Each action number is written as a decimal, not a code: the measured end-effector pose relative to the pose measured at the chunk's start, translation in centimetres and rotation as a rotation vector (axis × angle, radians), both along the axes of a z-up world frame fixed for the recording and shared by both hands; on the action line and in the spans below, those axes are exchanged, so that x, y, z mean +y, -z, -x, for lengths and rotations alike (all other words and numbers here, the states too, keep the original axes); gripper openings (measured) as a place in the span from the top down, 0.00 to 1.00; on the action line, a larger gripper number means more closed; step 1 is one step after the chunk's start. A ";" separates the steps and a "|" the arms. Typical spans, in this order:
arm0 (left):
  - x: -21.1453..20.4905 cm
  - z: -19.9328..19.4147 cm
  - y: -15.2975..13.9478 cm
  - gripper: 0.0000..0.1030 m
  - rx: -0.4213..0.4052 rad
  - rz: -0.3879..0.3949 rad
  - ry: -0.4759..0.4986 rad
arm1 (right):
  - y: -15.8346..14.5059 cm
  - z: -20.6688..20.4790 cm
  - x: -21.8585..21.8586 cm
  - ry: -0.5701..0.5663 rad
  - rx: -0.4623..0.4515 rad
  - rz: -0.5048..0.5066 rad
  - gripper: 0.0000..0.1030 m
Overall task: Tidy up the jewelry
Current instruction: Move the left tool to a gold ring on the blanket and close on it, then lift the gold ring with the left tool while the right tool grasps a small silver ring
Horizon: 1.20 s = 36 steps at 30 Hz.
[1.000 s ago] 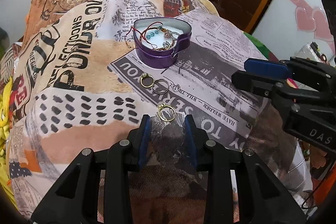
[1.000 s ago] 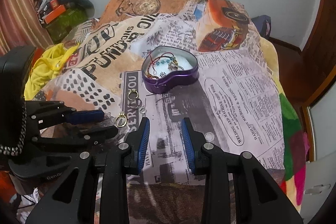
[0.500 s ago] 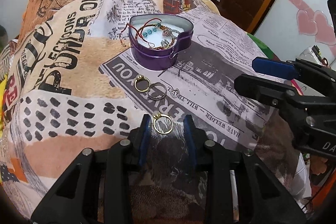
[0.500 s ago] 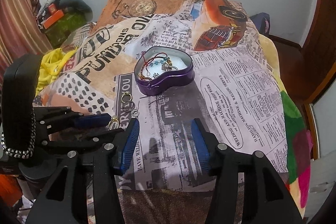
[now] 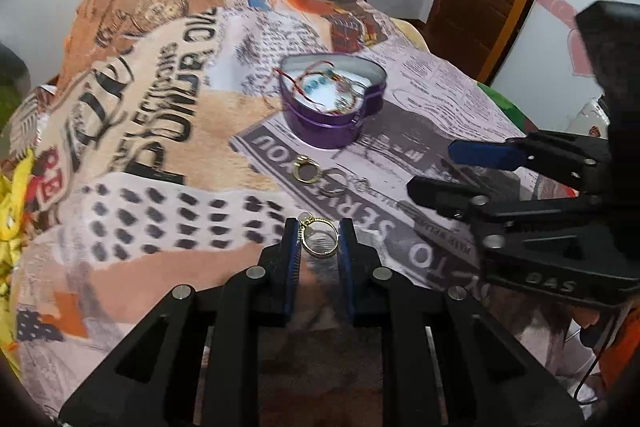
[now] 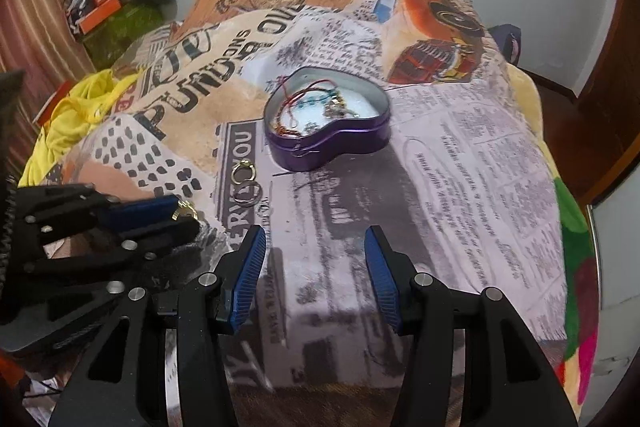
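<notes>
Since the left gripper [image 5: 319, 241] pinches the gold ring [image 5: 319, 238], lift gently toward the heart tin [image 5: 334, 107]; right gripper [image 6: 316, 279] stays released.

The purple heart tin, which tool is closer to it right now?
Right, narrowly. The right tool, open and empty, faces the purple heart tin across bare blanket. The left tool sits further back, shut on a gold ring.
</notes>
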State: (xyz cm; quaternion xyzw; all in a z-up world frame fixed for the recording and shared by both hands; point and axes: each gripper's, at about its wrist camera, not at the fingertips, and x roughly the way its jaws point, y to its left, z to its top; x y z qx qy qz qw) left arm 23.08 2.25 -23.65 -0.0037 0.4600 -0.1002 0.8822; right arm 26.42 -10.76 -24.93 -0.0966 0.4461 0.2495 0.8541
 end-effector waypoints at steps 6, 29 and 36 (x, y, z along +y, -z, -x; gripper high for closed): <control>1.8 0.2 -0.3 0.83 -0.019 0.007 -0.019 | 1.2 -0.6 2.0 -0.034 0.028 0.023 0.54; 2.5 0.2 -0.6 0.83 -0.033 0.055 -0.039 | 1.8 -0.6 3.6 -0.091 0.003 0.061 0.91; 1.7 -0.3 -2.4 0.83 -0.068 0.050 -0.028 | -0.3 -0.5 1.4 -0.027 -0.042 0.009 0.91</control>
